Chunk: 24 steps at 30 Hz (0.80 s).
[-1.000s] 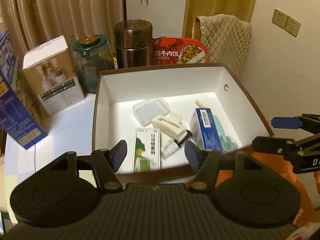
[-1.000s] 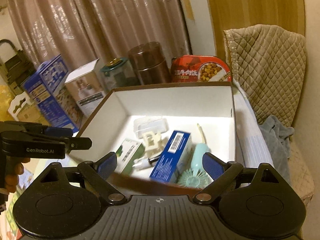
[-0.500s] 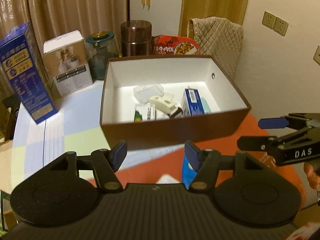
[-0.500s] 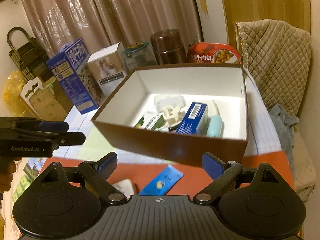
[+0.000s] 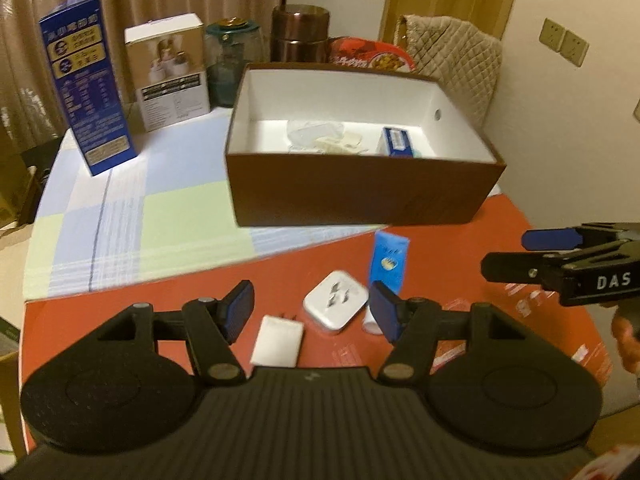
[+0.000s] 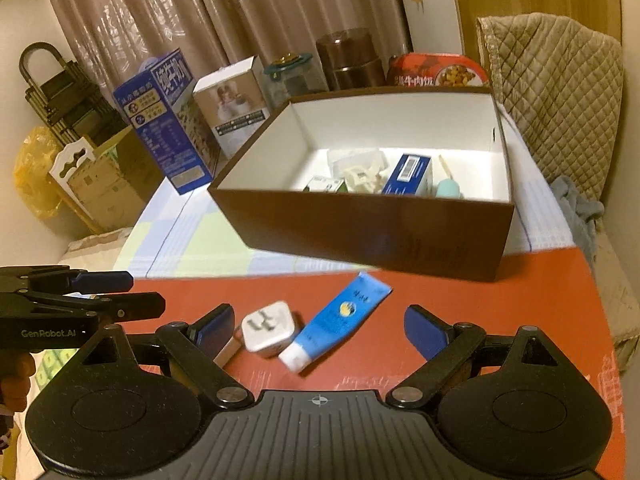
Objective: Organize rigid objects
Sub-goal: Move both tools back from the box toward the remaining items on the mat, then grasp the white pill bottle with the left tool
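Quick count of what's on the worktop [image 5: 120,216]: three loose things sit on the red mat [image 6: 500,300] in front of the brown box [image 5: 360,196]. That's one blue-and-white tube [image 6: 340,316] lying at an angle with its white cap toward the camera, one white square plug adapter [image 6: 269,326] just beside the cap end, and one flat white charger [image 5: 278,340] with its prongs pointing at the adapter, close to it but I can't tell if they touch. The box has white inner walls and is open on top; inside I can make out one blue carton [image 6: 410,174], one green-and-white carton [image 6: 324,184], one clear plastic case [image 5: 310,132], one cream-coloured piece [image 6: 364,174] and one pale teal handle [image 6: 448,188], all bunched on the floor of the box. Behind it there's one tall blue carton [image 5: 86,92], one white product box [image 5: 170,72], one glass jar [image 5: 230,60], one brown canister [image 5: 300,34] and one red meal tray [image 6: 438,72], five in a row. Two grippers: the left gripper [image 5: 310,312] hangs over the charger and adapter with its fingers spread and nothing between them, and the right gripper [image 6: 318,330] has its fingers wide apart above the adapter and tube, also empty-handed.
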Available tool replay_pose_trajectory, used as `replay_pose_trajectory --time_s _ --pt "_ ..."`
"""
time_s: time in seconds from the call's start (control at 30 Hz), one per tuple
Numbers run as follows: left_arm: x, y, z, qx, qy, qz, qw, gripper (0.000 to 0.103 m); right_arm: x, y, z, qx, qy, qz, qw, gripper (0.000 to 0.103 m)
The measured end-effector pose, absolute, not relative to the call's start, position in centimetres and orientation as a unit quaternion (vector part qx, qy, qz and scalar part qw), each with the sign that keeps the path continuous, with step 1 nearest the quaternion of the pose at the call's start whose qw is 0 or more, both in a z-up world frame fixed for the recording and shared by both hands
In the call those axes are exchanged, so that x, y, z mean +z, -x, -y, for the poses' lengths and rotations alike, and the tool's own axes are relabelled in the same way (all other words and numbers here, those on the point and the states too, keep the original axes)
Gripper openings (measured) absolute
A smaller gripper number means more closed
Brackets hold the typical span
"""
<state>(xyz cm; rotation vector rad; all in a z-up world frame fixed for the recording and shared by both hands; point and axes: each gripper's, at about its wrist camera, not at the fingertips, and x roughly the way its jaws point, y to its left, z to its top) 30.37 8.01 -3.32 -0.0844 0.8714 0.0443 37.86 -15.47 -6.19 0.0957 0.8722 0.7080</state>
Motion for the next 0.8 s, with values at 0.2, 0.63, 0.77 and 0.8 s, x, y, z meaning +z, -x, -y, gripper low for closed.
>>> replay_pose_trajectory --time_s 0.2,0.63,0.77,0.8 --pt "-5.3 -28.7 -8.1 0.022 0.050 -0.438 0.897 0.060 -8.0 -36.7 14.7 0.338 -0.038 -0.433 0.835 0.090" --pt "-10.1 -26.7 -7.7 0.039 0.056 -0.481 0.874 0.060 -11.6 -35.1 12.9 0.340 -0.007 -0.469 0.815 0.090" --pt "-11.3 -26.4 -7.6 0.034 0.042 -0.485 0.873 0.060 -12.6 -35.0 12.3 0.341 -0.003 -0.480 0.808 0.089" --pt "-11.6 -26.2 -7.6 0.031 0.039 -0.484 0.874 0.060 -12.8 -34.9 12.2 0.342 -0.001 -0.482 0.807 0.089"
